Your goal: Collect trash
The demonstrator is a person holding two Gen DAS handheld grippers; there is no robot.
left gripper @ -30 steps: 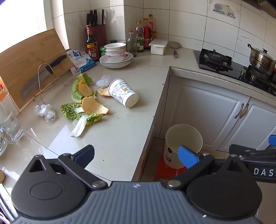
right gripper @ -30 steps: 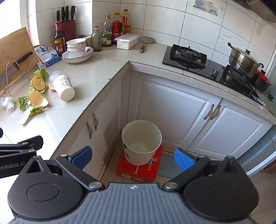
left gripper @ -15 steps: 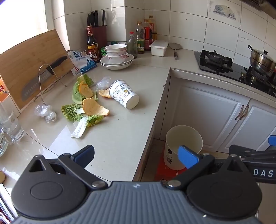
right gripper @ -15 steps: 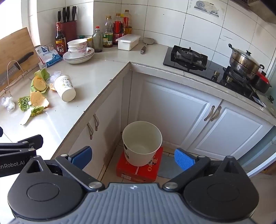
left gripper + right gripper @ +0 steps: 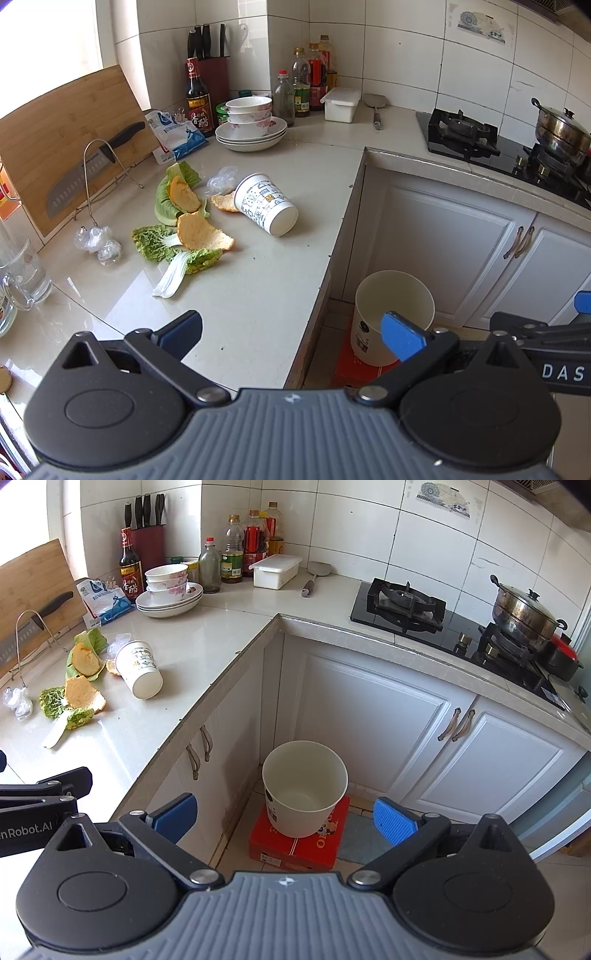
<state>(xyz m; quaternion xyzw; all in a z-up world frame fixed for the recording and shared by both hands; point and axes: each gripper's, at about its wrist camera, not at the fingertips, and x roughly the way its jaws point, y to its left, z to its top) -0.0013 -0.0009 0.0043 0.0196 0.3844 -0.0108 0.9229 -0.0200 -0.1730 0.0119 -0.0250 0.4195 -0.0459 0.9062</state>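
Trash lies on the counter: a tipped paper cup (image 5: 266, 208) (image 5: 139, 669), orange peels (image 5: 204, 232) (image 5: 83, 698), cabbage leaves (image 5: 173, 254) (image 5: 79, 716), and crumpled plastic wrap (image 5: 98, 243) (image 5: 16, 701). A white bin (image 5: 391, 317) (image 5: 304, 788) stands on a red box (image 5: 299, 843) on the floor in the cabinet corner. My left gripper (image 5: 291, 332) is open and empty above the counter's near edge. My right gripper (image 5: 284, 816) is open and empty above the bin.
A cutting board with a knife (image 5: 88, 173) leans at the left wall. Stacked bowls (image 5: 249, 122), bottles (image 5: 301, 90) and a knife block stand at the back. A glass mug (image 5: 22, 273) sits at the left. A stove with a pot (image 5: 522, 613) is at the right.
Both views have shifted slightly; the grippers drifted a little. Jaws stay open and nothing on the counter moved.
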